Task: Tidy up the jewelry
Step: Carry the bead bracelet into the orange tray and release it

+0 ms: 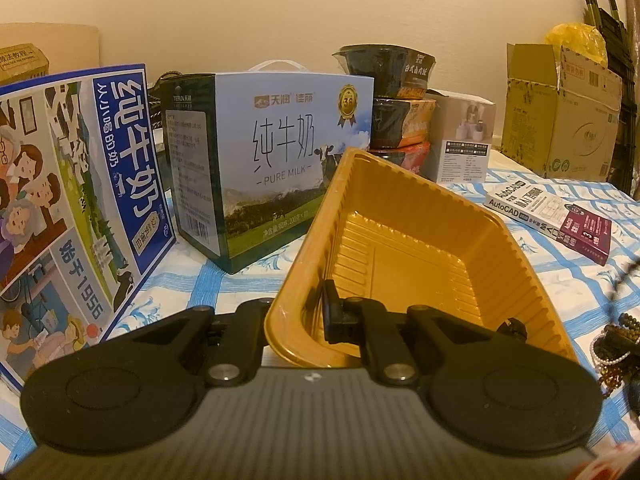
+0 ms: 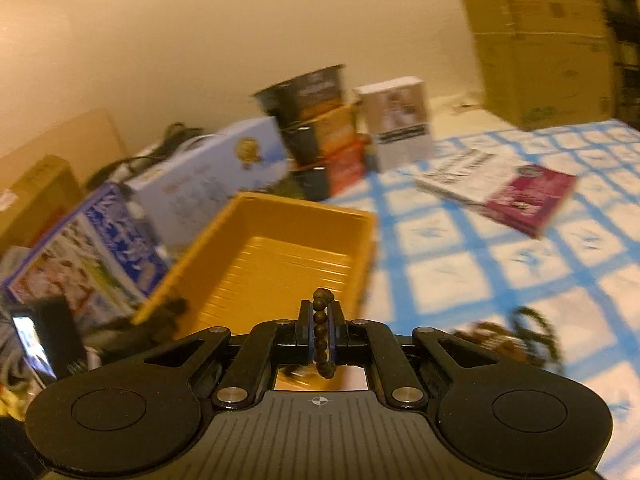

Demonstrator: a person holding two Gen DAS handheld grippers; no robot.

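right wrist view: right claw point(image 2: 320, 328) clamped on dark bead strand point(image 2: 321, 320), left claw point(image 1: 316, 320) pinching yellow tray point(image 1: 400, 240) wall

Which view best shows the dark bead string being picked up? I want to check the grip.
The right wrist view: the bead string sits pinched between the right gripper's fingers, over the yellow tray. The left wrist view shows only the remaining jewelry pile at its right edge, not this string.

Yellow ribbed plastic tray point(image 1: 400, 240): empty, tilted, near wall pinched in the left claw point(image 1: 308, 316). Dark bead string point(image 2: 321, 332): clamped upright between the right claw's point(image 2: 320, 336) pads, ends protruding above and below. Remaining jewelry pile point(image 1: 616, 344) lies right of the tray.
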